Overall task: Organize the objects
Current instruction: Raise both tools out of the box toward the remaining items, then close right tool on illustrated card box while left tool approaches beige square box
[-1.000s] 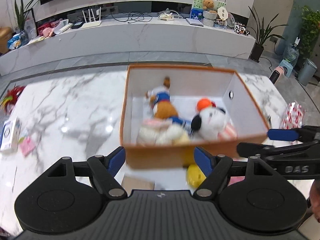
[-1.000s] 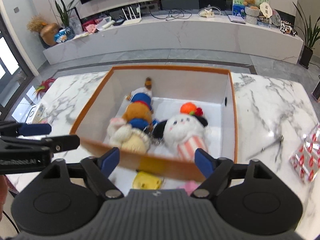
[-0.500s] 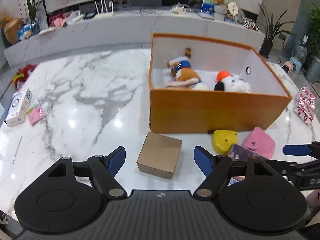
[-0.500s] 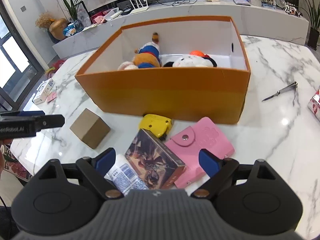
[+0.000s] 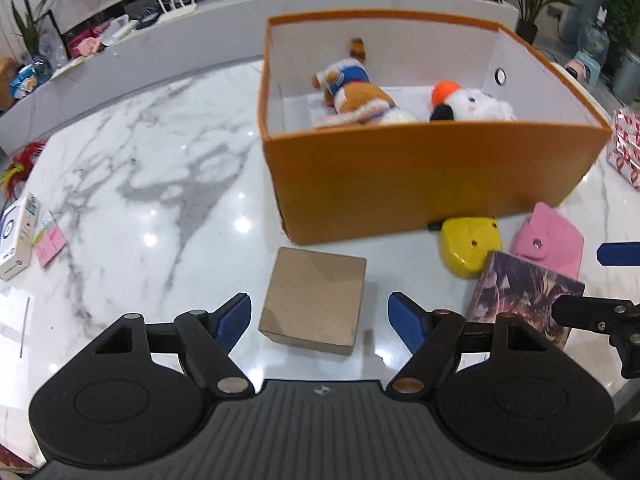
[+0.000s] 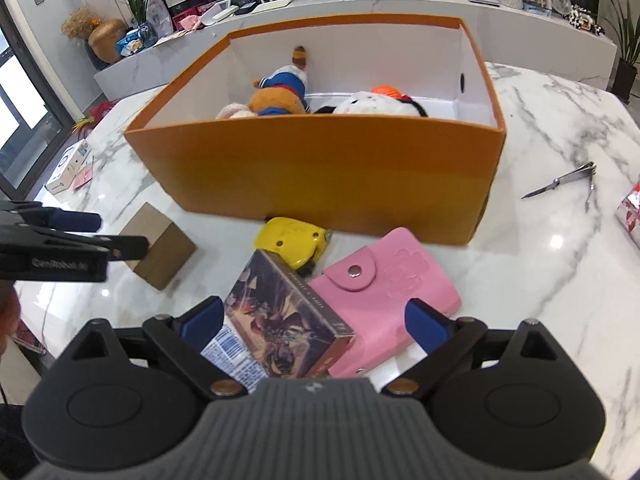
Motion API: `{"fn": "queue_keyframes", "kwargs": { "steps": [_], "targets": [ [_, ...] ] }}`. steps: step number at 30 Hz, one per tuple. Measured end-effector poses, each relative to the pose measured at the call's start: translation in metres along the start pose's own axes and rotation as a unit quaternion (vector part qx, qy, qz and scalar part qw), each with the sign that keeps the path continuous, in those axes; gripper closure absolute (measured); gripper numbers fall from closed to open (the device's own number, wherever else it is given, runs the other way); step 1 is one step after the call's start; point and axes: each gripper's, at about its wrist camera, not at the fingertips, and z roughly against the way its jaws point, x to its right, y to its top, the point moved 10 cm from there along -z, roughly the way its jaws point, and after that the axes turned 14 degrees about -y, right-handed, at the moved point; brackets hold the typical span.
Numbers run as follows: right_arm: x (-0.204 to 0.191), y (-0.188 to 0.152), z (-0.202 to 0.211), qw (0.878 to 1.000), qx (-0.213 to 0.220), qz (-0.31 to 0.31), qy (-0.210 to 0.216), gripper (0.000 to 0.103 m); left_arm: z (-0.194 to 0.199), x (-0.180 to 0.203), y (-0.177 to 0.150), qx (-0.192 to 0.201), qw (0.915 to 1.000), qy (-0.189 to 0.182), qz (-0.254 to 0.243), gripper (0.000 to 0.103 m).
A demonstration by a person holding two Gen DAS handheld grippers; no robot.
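Note:
An orange box (image 5: 420,184) stands on the marble table with a brown plush dog (image 5: 356,92) and a white plush (image 5: 472,104) inside. In front of it lie a brown cardboard cube (image 5: 316,300), a yellow gadget (image 6: 292,240), an illustrated card box (image 6: 288,312) and a pink wallet (image 6: 384,280). My left gripper (image 5: 320,318) is open, low over the cube, its fingers on either side without touching. My right gripper (image 6: 314,318) is open and its jaws are opening, with the card box and part of the wallet between them, not pressed.
Metal nail clippers (image 6: 576,180) lie to the right of the box, and a red-and-white packet (image 5: 626,152) sits at the far right. A white carton (image 5: 18,236) and a pink note (image 5: 50,242) sit at the left edge. A blue-and-white packet (image 6: 232,348) lies under the card box.
Both grippers have come down from above the orange box's near wall to the items in front of it. The right jaws have spread wider. The left jaws keep their width.

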Motion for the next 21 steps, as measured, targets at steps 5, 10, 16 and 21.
{"fn": "queue_keyframes", "kwargs": {
  "steps": [5,10,16,21],
  "targets": [
    [-0.001,-0.004,0.004,1.0,0.001,0.001,0.003,0.005,-0.011,-0.005,-0.002,-0.01,0.9997,-0.016,0.016,0.014],
    [0.0,-0.007,0.006,1.0,-0.001,-0.004,0.008,0.005,-0.021,-0.01,-0.003,-0.019,0.9994,-0.015,0.025,0.014],
    [-0.003,-0.011,0.002,1.0,-0.004,0.009,-0.002,0.005,-0.032,-0.009,-0.009,-0.032,0.9993,-0.008,0.019,0.014],
    [-0.007,-0.013,-0.004,0.999,-0.002,0.042,-0.025,0.005,-0.036,-0.008,-0.013,-0.039,0.9992,0.0,0.011,0.014]
  ]
}}
